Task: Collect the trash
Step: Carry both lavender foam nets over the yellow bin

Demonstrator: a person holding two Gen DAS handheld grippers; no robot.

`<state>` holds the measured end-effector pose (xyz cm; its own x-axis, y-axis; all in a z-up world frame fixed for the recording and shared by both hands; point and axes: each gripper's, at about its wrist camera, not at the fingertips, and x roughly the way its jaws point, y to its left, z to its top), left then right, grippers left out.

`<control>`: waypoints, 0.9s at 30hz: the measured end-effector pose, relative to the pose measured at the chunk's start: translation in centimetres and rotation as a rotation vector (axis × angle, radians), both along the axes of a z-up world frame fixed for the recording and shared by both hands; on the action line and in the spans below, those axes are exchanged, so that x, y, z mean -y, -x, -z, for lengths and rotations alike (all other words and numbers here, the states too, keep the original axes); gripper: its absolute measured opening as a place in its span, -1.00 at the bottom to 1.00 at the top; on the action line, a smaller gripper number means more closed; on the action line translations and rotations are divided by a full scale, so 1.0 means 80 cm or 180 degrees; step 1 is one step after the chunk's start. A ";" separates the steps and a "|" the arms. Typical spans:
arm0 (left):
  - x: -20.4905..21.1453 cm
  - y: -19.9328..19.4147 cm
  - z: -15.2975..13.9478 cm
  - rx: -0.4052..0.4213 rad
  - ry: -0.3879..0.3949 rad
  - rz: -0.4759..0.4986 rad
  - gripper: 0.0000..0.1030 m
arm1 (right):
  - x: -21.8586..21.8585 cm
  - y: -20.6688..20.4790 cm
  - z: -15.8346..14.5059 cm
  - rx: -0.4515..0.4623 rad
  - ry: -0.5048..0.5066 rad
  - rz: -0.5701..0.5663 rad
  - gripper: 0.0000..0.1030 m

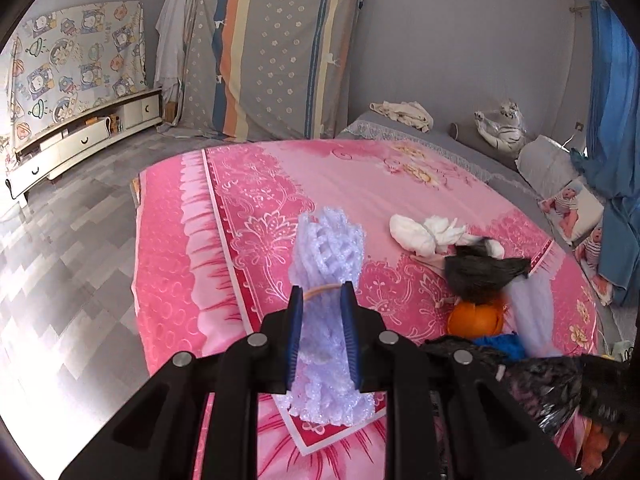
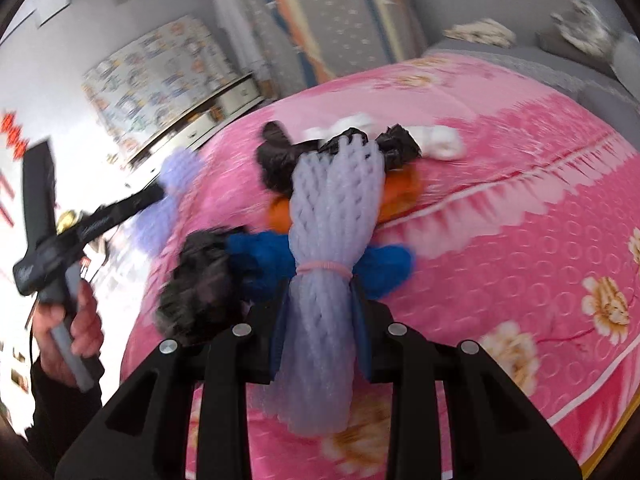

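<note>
Clamping one foam net bundle [image 1: 326, 264] [image 2: 334, 216] each, both tools [image 1: 323, 292] [image 2: 320, 280] hover above the pink bed [image 1: 248, 216].

Left gripper [image 1: 323, 300]: jaws clamped, pointing toward 12 o'clock, angled downward. Right gripper [image 2: 320, 292]: jaws clamped, angled downward; the person's hand [image 2: 76, 332] at 9 o'clock grips the left handle

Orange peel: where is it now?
In the left wrist view the orange peel lies right of centre on the pink bedspread, under the black bag, above the blue wad.
</note>
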<state>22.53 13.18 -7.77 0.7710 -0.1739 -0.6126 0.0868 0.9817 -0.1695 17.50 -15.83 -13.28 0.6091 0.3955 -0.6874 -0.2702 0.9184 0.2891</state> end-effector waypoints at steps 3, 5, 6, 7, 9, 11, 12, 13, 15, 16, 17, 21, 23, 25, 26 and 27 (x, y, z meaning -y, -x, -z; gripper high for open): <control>-0.002 0.009 -0.010 0.0070 0.0030 -0.0012 -0.64 | -0.009 0.011 -0.012 0.0072 -0.0021 -0.0097 -0.47; -0.003 0.017 -0.019 0.0124 0.0039 -0.0014 -0.64 | -0.004 0.018 -0.025 0.0157 -0.0059 -0.0096 -0.47; -0.001 0.022 -0.026 0.0163 0.0040 -0.0010 -0.64 | 0.001 0.021 -0.033 0.0204 -0.0081 -0.0079 -0.47; -0.001 0.026 -0.031 0.0193 0.0044 -0.0001 -0.64 | 0.007 0.023 -0.039 0.0243 -0.0094 -0.0057 -0.47; 0.003 0.036 -0.044 0.0276 0.0057 0.0025 -0.64 | 0.019 0.027 -0.052 0.0317 -0.0131 0.0003 -0.47; 0.007 0.046 -0.056 0.0349 0.0070 0.0050 -0.64 | 0.036 0.032 -0.066 0.0400 -0.0180 0.0090 -0.47; 0.009 0.049 -0.060 0.0371 0.0076 0.0063 -0.64 | 0.042 0.033 -0.070 0.0430 -0.0189 0.0123 -0.47; 0.013 0.054 -0.066 0.0401 0.0089 0.0086 -0.64 | 0.051 0.034 -0.076 0.0471 -0.0203 0.0170 -0.47; 0.021 0.061 -0.076 0.0446 0.0112 0.0154 -0.64 | 0.067 0.038 -0.085 0.0516 -0.0242 0.0248 -0.47; 0.028 0.067 -0.082 0.0483 0.0112 0.0208 -0.64 | 0.076 0.040 -0.089 0.0536 -0.0273 0.0283 -0.47; 0.035 0.072 -0.086 0.0509 0.0105 0.0246 -0.64 | 0.084 0.043 -0.092 0.0553 -0.0294 0.0323 -0.47; 0.062 0.087 -0.099 0.0583 0.0118 0.0413 -0.64 | 0.113 0.059 -0.102 0.0600 -0.0353 0.0460 -0.47; 0.081 0.096 -0.107 0.0632 0.0116 0.0522 -0.64 | 0.125 0.068 -0.106 0.0632 -0.0367 0.0521 -0.47; 0.098 0.104 -0.112 0.0675 0.0107 0.0612 -0.64 | 0.138 0.077 -0.110 0.0674 -0.0365 0.0583 -0.47; 0.108 0.108 -0.115 0.0696 0.0110 0.0666 -0.64 | 0.146 0.083 -0.113 0.0698 -0.0370 0.0622 -0.47; 0.117 0.112 -0.118 0.0714 0.0118 0.0723 -0.64 | 0.151 0.086 -0.115 0.0715 -0.0372 0.0647 -0.47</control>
<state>13.55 3.84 1.68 0.8251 -0.3760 -0.4217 0.3423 0.9265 -0.1565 10.58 -27.89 -4.06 0.8150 0.3186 -0.4840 -0.1537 0.9242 0.3496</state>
